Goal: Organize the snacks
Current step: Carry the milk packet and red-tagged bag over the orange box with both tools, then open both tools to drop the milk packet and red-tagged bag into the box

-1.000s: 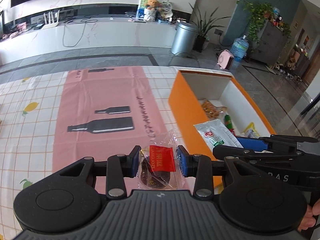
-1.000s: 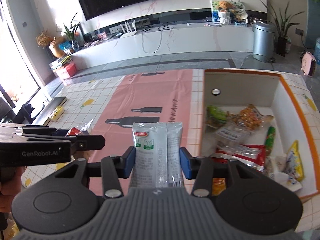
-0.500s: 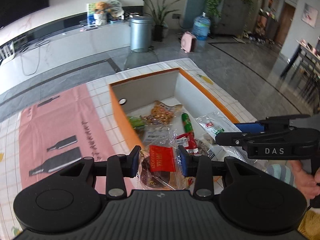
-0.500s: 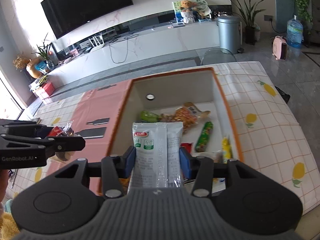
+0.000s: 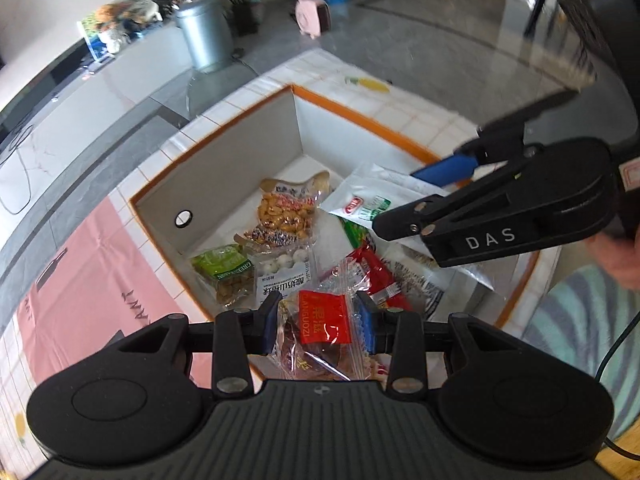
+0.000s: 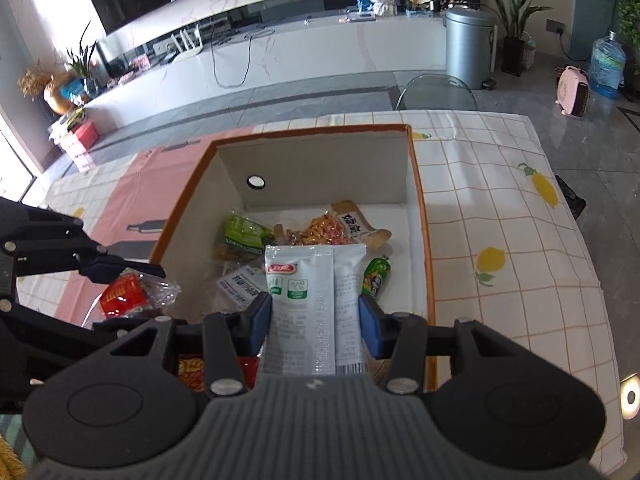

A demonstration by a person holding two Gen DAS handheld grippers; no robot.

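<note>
Checked tablecloth (image 6: 500, 200) | orange-rimmed box (image 6: 420, 200) | crinkly clear packet (image 5: 324, 328) | flat white pouch (image 6: 316, 300)

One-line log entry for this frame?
left gripper: shut on red-label snack | right gripper: shut on white pouch | both over orange box | release pending

Grippers: two, the left gripper (image 5: 320, 322) and the right gripper (image 6: 315, 320)
Orange-rimmed boxes: one box (image 6: 420, 200)
Snack packets held: two, a clear packet with a red label (image 5: 322, 320) and a white sachet (image 6: 308, 292)
Packets lying in the box: at least six in plain sight, the heap overlaps too much for an exact count
Green packets among them: two (image 6: 244, 232), (image 6: 376, 274)
Grey bins: one (image 6: 468, 48)
Water jugs: one (image 6: 607, 65)
</note>
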